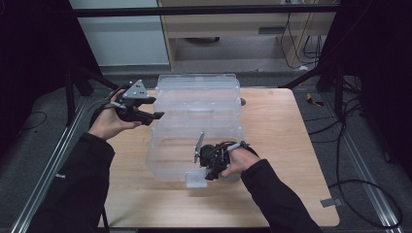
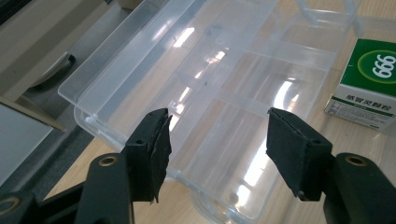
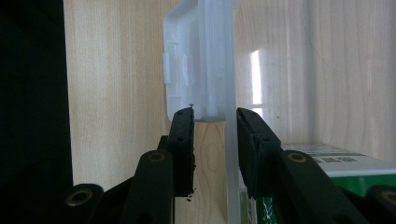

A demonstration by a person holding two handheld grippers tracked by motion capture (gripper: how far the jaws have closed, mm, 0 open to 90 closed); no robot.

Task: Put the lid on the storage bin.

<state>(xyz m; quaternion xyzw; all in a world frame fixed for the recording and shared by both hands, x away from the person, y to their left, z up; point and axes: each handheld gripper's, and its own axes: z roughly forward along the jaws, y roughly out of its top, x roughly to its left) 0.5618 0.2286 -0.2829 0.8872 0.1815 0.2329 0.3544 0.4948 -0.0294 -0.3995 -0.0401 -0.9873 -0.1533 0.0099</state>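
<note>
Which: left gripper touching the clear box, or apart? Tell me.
Apart: left gripper view shows the left gripper open, pads free above the clear box.

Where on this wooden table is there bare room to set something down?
The wooden table is bare right of the clear plastic organizer box, and along the near edge. The middle is crowded: the box, the right gripper at its front latch, the left gripper at its left side.

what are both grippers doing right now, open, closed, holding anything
Left gripper: open, holding nothing, above the clear plastic organizer box.
Right gripper: jaws astride the box's front wall by the latch; grip cannot be told.
</note>
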